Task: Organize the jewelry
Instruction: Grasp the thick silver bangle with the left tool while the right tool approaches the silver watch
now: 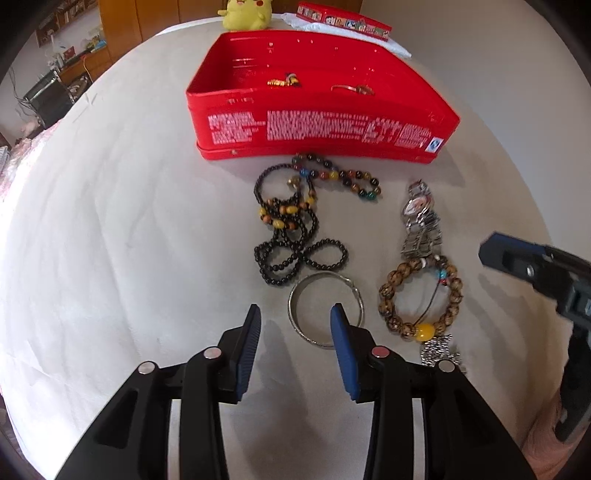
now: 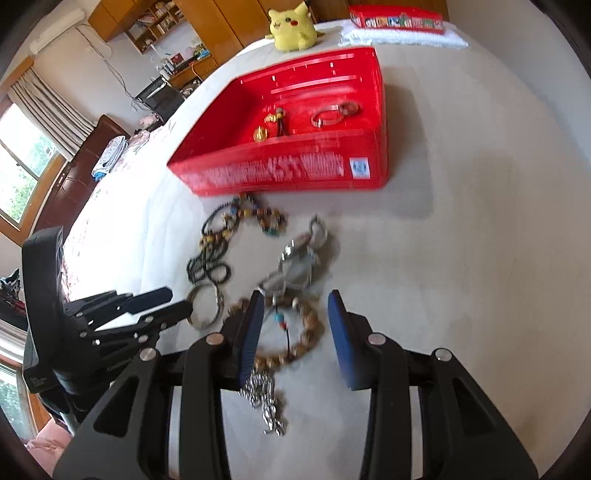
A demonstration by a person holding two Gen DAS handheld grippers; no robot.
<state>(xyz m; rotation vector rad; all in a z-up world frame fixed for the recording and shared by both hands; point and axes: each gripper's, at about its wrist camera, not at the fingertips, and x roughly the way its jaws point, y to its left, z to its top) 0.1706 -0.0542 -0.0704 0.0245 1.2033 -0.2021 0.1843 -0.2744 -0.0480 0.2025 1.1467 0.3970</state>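
Left gripper (image 1: 295, 314), foreground of the left wrist view: blue-padded jaws parted, nothing between the pads; the right-hand finger overlaps the rim of a silver bangle (image 1: 325, 309) lying flat on the white cloth-covered table (image 1: 110, 221); whether the finger touches the bangle cannot be told. Beyond the bangle, a tangle of black bead strands (image 1: 291, 240) with yellow beads; further on, a string of multicoloured beads (image 1: 340, 177) just beside the near wall of the red tin (image 1: 317, 129). To the right, a brown bead bracelet (image 1: 421, 295) with one yellow bead; a metal wristwatch (image 1: 421, 218) above it; a silver chain (image 1: 441, 354) below it. Inside the tin, already stowed: a gold piece (image 1: 282, 82) and a silver ring-shaped piece (image 1: 351, 88). Behind the tin, a yellow plush toy (image 1: 245, 14) and the tin's lid (image 1: 343, 20) on a white cloth.

Right gripper (image 2: 295, 314), right wrist view: jaws likewise parted and empty, poised over the brown bead bracelet and the chain; the picture is motion-blurred, so contact is uncertain, though the left finger appears only to overlap the bracelet; the left gripper enters at the left edge, its tip at the bangle.
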